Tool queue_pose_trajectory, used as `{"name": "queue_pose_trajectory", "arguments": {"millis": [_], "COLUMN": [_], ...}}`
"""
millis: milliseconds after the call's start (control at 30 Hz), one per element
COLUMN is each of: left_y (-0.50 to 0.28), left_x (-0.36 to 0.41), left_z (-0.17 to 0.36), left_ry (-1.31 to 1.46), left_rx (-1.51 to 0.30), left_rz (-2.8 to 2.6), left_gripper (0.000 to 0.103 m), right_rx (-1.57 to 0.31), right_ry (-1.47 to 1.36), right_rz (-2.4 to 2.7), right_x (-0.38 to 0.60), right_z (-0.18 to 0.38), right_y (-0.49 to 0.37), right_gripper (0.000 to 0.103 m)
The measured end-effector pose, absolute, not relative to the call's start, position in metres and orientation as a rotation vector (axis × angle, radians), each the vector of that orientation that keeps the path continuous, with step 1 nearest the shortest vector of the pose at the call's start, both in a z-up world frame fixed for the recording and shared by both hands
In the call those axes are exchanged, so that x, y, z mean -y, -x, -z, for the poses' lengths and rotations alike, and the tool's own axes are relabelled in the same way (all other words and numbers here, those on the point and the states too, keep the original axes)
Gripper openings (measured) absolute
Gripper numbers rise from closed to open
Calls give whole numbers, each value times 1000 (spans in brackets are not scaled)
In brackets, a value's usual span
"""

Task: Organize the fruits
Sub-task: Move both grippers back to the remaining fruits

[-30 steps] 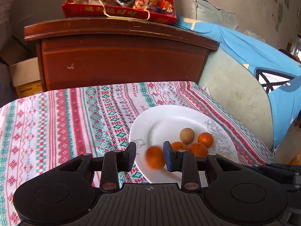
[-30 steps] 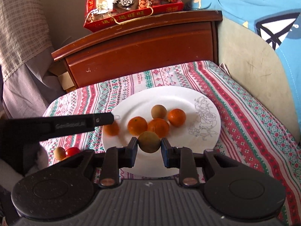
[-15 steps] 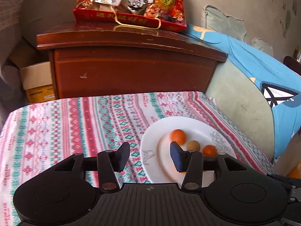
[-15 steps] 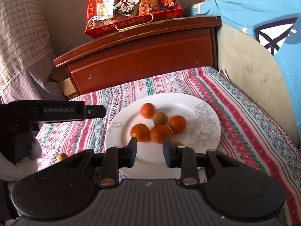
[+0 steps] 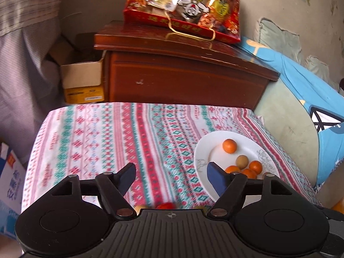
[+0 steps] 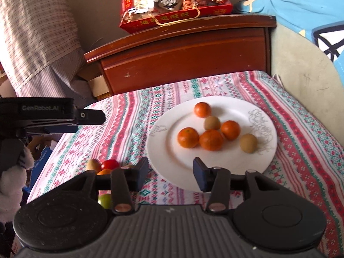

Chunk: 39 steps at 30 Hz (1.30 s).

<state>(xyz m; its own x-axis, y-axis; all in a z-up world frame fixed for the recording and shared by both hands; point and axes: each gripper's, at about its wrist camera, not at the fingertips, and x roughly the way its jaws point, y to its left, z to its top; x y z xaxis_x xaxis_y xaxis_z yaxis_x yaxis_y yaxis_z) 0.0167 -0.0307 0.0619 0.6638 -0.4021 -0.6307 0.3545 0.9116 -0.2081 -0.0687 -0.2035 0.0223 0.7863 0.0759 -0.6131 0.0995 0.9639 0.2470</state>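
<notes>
Both the left gripper (image 5: 171,177) and right gripper (image 6: 171,173) have just been opening, nothing between them; six fruits sit on the plate (image 6: 172,163), centre frame.

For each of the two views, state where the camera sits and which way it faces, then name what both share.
Left wrist: behind the open left gripper, looking down across the patterned cloth; no body.
Right wrist: behind the open right gripper, facing the white plate; left gripper at left.
Shared: plate, tangerines, red snack bag.

You see four oranges (image 6: 211,139) and two brownish fruits (image 6: 248,143) clustered on the white plate (image 6: 172,163), centre frame; more fruit (image 6: 110,164) lies lower left.
</notes>
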Motion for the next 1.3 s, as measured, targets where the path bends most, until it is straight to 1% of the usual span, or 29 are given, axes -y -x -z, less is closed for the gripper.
{"name": "queue_pose_trajectory", "arguments": {"millis": [367, 800, 833, 900, 1000, 1300], "left_y": [12, 15, 16, 16, 18, 27], "left_x": [-10, -33, -34, -33, -31, -14], "left_z": [-54, -42, -42, -41, -39, -30], "left_ry": [112, 103, 101, 96, 97, 62], "left_rx": [-734, -733, -731, -729, -734, -748], "left_rz": [361, 316, 318, 323, 335, 427], "left_gripper": [75, 75, 75, 75, 74, 72], "right_rx": [-719, -768, -769, -771, -772, -760], "right_ry": [-259, -171, -167, -170, -167, -185], "right_rz": [-138, -198, -192, -186, -186, -140], "right_x": [173, 130, 130, 130, 131, 149], "right_z": [-17, 0, 1, 2, 4, -1], "right_y": [77, 74, 73, 71, 70, 80], "right_gripper": [49, 48, 47, 39, 32, 32]}}
